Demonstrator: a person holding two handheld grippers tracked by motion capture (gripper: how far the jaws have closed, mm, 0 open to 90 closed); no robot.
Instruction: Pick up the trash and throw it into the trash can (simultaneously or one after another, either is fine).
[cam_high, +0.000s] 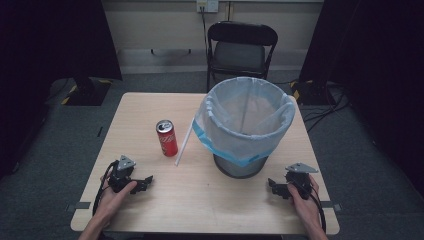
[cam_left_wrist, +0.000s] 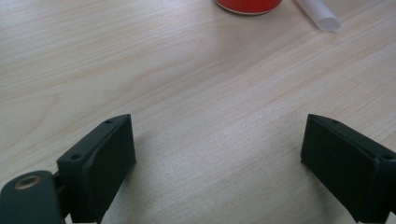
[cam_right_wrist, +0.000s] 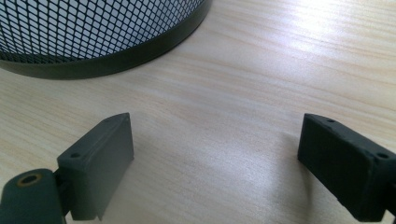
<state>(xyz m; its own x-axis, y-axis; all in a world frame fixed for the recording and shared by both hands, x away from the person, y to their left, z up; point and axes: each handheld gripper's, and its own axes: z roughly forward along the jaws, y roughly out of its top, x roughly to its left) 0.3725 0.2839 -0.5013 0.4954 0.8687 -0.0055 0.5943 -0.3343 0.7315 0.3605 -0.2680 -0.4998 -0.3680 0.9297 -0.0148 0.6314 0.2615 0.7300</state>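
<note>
Pale wooden table (cam_high: 150, 107) on grey carpet, black folding chair (cam_high: 240, 47) behind. Left gripper (cam_high: 145, 182) and right gripper (cam_high: 272, 186) resting near front edge, jaws wide, empty. Red can (cam_high: 166, 138) upright mid-table, white tube (cam_high: 183, 142) just beside, lined mesh bin (cam_high: 244, 125) near.

A black folding chair (cam_high: 241, 50) stands at the top middle, behind the light wooden table (cam_high: 210, 195). The floor (cam_high: 45, 150) is grey carpet. The wall (cam_high: 160, 25) is pale, with dark curtains (cam_high: 55, 40) at both upper corners.
</note>
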